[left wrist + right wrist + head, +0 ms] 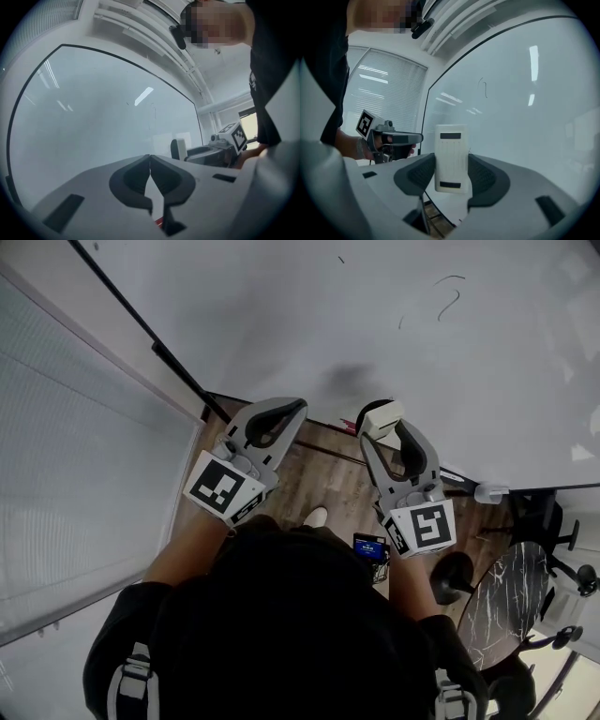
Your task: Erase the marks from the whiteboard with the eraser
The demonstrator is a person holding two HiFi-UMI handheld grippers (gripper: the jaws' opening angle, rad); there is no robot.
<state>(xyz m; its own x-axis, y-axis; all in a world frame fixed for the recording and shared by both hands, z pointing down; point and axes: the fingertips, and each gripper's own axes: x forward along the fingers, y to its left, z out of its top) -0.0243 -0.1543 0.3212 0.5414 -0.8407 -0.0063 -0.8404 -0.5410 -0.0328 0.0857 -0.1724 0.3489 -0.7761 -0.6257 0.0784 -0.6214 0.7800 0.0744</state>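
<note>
A big whiteboard (375, 324) stands in front of me, with thin dark marks (448, 298) near its upper right; the same marks (483, 87) show faintly in the right gripper view. My right gripper (379, 420) is shut on a white eraser (451, 158), holding it upright a little short of the board's lower part. In the head view the eraser (382, 415) sticks out past the jaw tips. My left gripper (298, 406) is shut with nothing in it, level with the right one and to its left, near the board's lower edge.
Window blinds (75, 474) fill the wall at my left. Wood floor (319, 479) lies below the board. A dark marble-topped table (502, 596) and an office chair (539, 517) stand at the lower right. A small white thing (489, 492) sits at the board's bottom edge.
</note>
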